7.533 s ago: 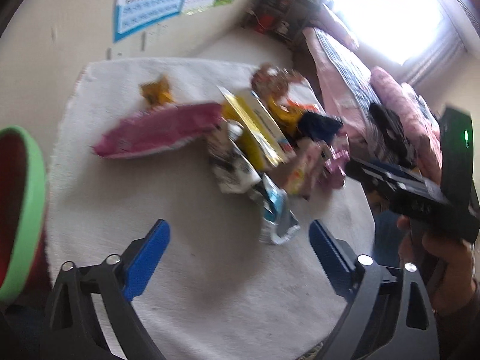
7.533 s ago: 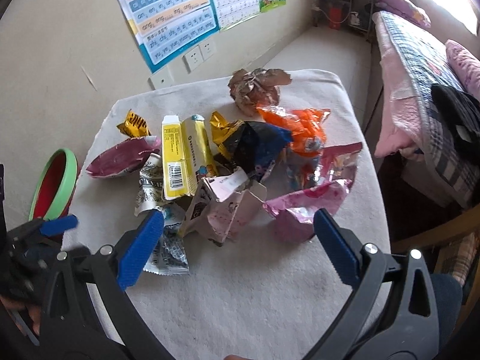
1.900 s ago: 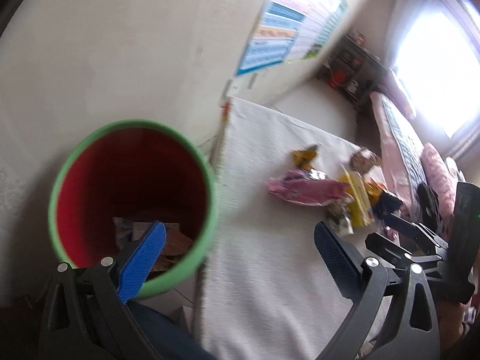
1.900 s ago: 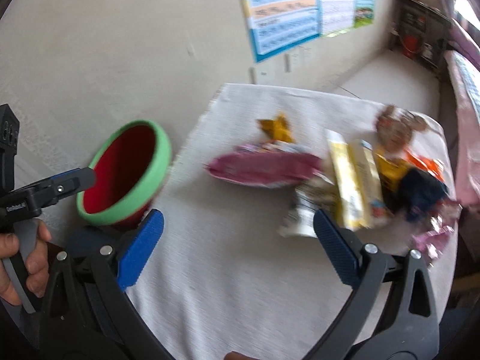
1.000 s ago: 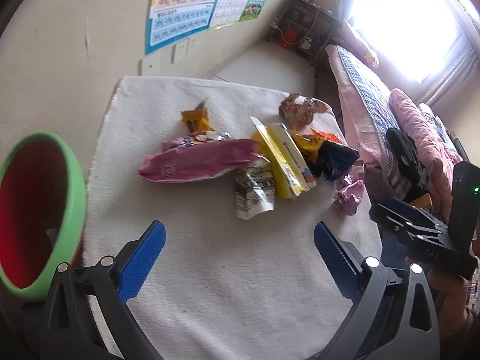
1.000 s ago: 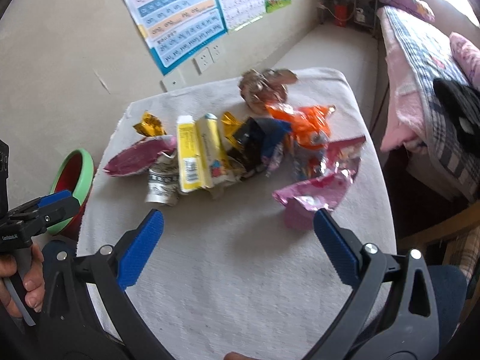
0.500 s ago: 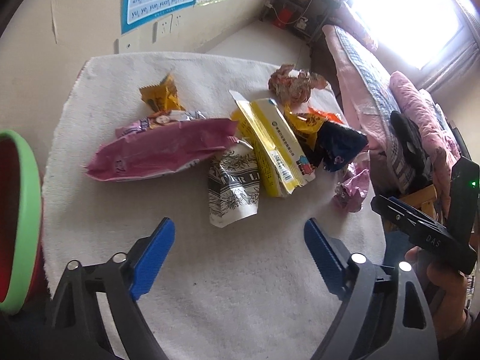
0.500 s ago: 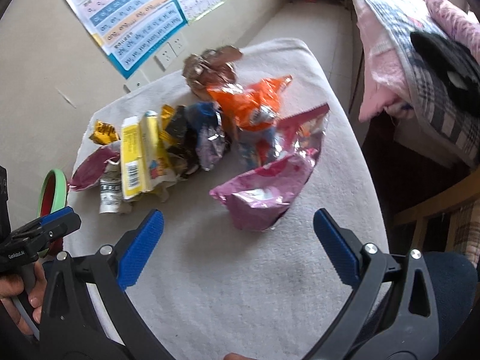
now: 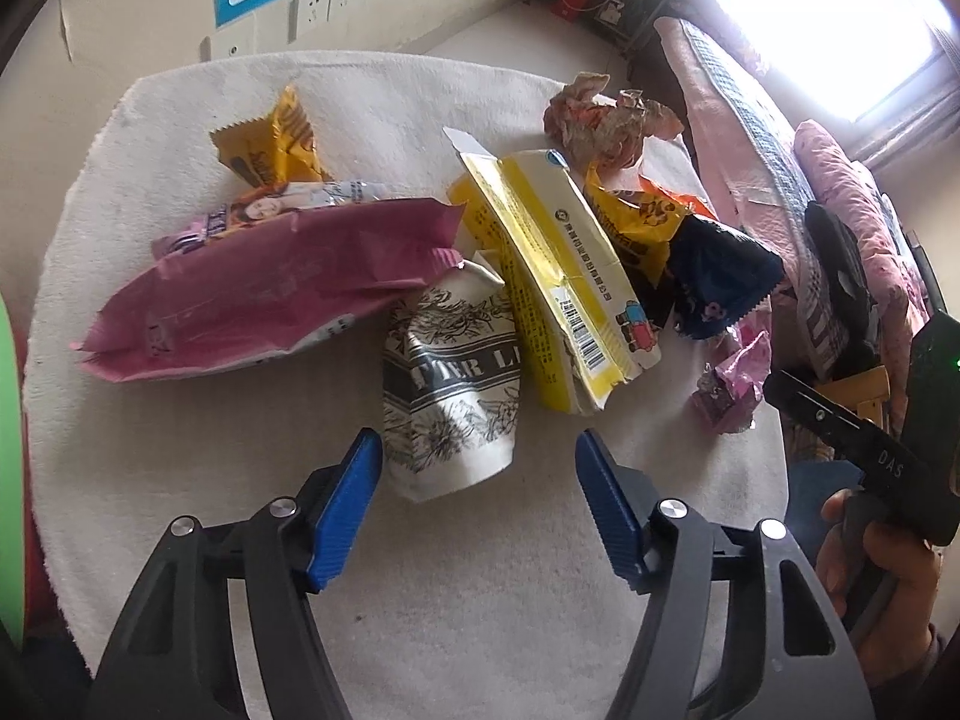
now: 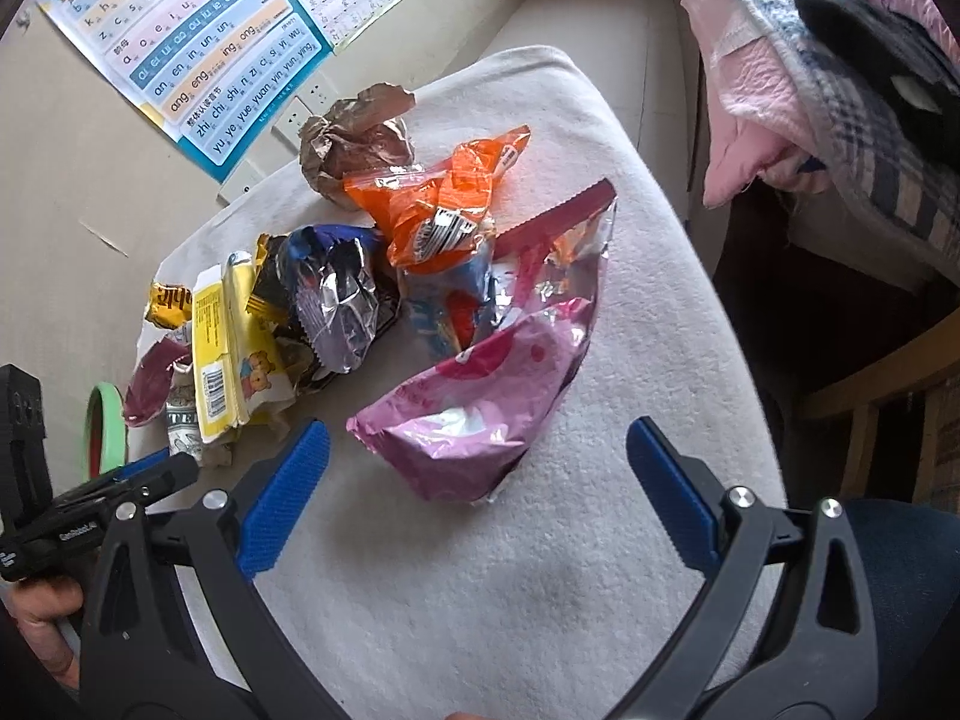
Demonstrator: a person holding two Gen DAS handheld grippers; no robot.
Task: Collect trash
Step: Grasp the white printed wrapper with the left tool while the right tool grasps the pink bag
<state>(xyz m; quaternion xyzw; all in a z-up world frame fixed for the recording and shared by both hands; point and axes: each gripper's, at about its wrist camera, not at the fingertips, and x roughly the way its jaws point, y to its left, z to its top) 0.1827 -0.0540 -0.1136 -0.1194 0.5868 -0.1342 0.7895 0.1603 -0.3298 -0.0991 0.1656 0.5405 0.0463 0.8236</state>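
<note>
Both grippers lower: left gripper closing around white wrapper, right gripper wide, empty

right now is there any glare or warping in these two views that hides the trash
Left wrist view: the window blows out white at top right, and the fisheye bends the white table cover, yet the black and white pouch reads sharp. Right wrist view: evenly lit, no blown-out patch; the pink foil bag shows small glints only.
</note>
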